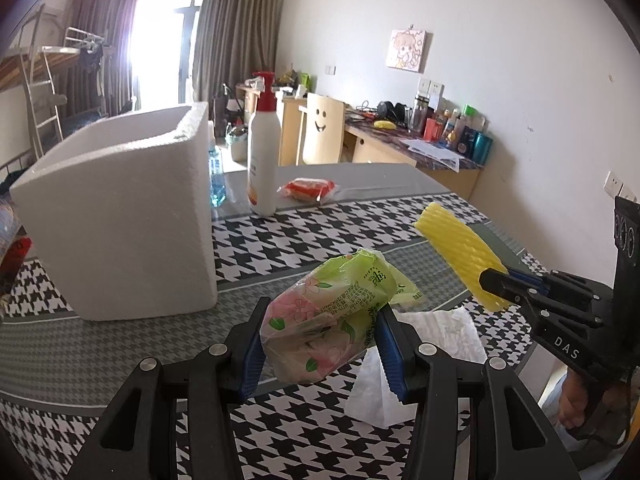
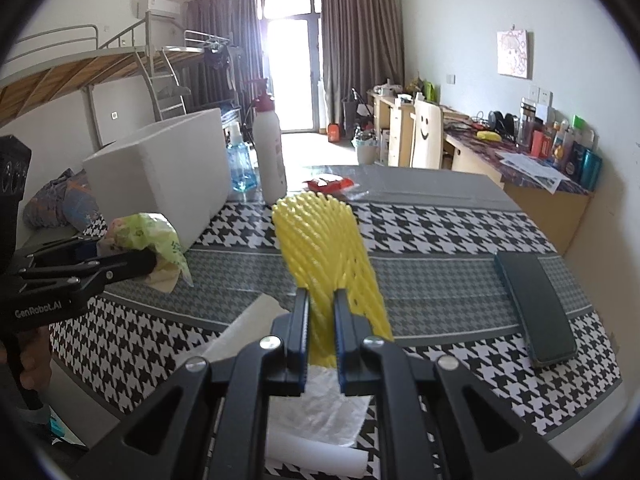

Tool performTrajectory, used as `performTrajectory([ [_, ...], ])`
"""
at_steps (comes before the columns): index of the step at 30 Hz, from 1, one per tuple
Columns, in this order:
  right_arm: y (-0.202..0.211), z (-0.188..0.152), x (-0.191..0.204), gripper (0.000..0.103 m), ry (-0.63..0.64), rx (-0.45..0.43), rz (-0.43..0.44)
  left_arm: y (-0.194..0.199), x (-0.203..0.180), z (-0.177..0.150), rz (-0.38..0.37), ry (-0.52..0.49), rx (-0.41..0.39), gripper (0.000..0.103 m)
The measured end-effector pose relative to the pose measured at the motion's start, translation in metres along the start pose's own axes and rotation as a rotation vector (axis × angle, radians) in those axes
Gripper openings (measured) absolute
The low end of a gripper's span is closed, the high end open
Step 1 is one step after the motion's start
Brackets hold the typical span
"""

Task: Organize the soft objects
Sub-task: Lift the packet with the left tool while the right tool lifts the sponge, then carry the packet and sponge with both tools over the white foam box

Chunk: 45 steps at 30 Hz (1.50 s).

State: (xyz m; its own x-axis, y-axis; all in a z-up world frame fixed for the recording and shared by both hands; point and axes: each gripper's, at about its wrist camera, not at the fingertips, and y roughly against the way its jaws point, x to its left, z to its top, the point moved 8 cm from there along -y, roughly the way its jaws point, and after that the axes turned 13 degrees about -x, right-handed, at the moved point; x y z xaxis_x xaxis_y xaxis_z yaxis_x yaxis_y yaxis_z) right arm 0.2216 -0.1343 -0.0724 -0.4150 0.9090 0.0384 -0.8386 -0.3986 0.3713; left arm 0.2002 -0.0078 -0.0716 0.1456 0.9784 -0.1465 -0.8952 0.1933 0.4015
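We are pinching the squashy tissue pack [image 1: 320, 320] across its middle in the left gripper [image 1: 320, 354]; the right gripper [image 2: 322, 332], jaws nearly together, is nipping the featherlight yellow foam net [image 2: 324, 248] by its end.

Open stretch of houndstooth table [image 2: 432, 240] across centre and right of right wrist view, passable. White foam box [image 1: 120, 216] blocks left half of left wrist view, open at top. Tall white pump bottle [image 1: 262, 152] and blue bottle [image 1: 217, 184] just beside box's right edge, narrow gap only. Red packet [image 1: 308, 190] lying flat behind bottle. Dark phone [image 2: 534, 308] flat at right of right wrist view. White tissue sheets [image 2: 320, 412] low on table at lower centre. Far table edge clear beyond packet.
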Motion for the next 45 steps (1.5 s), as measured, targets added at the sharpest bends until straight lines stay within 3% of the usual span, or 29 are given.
performTrajectory([
  [26, -0.002, 0.055, 0.02, 0.014, 0.027, -0.111, 0.054, 0.031, 0.018, 0.053, 0.092, -0.069, -0.137, 0.051],
  [45, -0.009, 0.09, 0.037, 0.014, 0.03, -0.152, 0.095, 0.034, 0.029, 0.078, 0.123, -0.097, -0.186, 0.051],
])
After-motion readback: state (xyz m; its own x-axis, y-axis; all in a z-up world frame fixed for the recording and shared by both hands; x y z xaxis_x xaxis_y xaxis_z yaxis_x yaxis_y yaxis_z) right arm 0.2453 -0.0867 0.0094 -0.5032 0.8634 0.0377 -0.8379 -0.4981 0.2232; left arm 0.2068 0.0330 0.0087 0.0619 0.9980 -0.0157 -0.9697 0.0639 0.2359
